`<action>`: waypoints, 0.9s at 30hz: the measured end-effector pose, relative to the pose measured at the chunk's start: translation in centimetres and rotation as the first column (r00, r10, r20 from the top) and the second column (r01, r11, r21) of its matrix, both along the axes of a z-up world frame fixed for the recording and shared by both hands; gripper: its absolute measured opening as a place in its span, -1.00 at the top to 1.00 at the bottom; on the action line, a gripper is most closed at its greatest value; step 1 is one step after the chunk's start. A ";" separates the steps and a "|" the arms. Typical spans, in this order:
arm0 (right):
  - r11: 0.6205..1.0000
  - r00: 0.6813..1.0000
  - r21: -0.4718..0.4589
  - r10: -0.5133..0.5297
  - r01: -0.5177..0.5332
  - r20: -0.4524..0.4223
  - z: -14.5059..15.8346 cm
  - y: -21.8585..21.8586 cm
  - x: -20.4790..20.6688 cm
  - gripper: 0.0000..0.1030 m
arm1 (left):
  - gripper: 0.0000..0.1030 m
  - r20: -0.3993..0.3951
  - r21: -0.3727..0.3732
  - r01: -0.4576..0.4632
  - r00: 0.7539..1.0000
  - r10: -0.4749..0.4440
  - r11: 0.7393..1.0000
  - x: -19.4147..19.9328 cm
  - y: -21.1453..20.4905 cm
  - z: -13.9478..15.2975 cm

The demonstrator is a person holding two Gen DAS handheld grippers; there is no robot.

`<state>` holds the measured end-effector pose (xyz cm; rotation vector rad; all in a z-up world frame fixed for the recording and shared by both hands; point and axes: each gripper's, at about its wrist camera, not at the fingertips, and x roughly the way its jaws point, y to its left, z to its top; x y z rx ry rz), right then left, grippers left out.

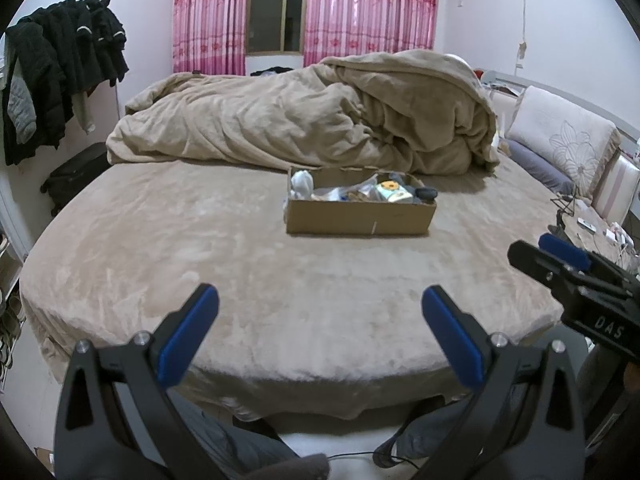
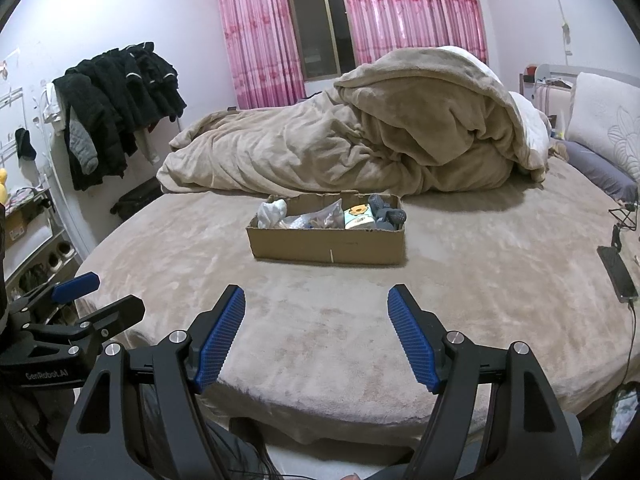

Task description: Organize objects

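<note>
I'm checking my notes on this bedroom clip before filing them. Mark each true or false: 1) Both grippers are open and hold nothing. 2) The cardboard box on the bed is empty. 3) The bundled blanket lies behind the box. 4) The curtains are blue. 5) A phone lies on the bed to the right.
1) True: the left gripper and the right gripper have their fingers spread, with nothing between them.
2) False: the cardboard box holds assorted small items.
3) True: the blanket is heaped beyond the box.
4) False: the curtains are pink.
5) True: a phone lies near the bed's right edge.
</note>
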<state>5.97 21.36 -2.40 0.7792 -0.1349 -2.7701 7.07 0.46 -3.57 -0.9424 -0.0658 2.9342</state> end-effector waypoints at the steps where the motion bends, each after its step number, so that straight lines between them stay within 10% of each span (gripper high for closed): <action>1: 1.000 1.000 0.000 0.000 0.000 0.000 0.1 0.0 0.0 -0.49 | -0.99 0.000 0.001 0.000 1.000 0.000 1.000 0.0 0.0 0.0; 27: 1.000 1.000 0.003 0.003 -0.003 0.000 0.2 0.1 0.2 -0.49 | -0.99 0.009 0.008 0.003 1.000 -0.003 1.000 0.4 0.3 0.1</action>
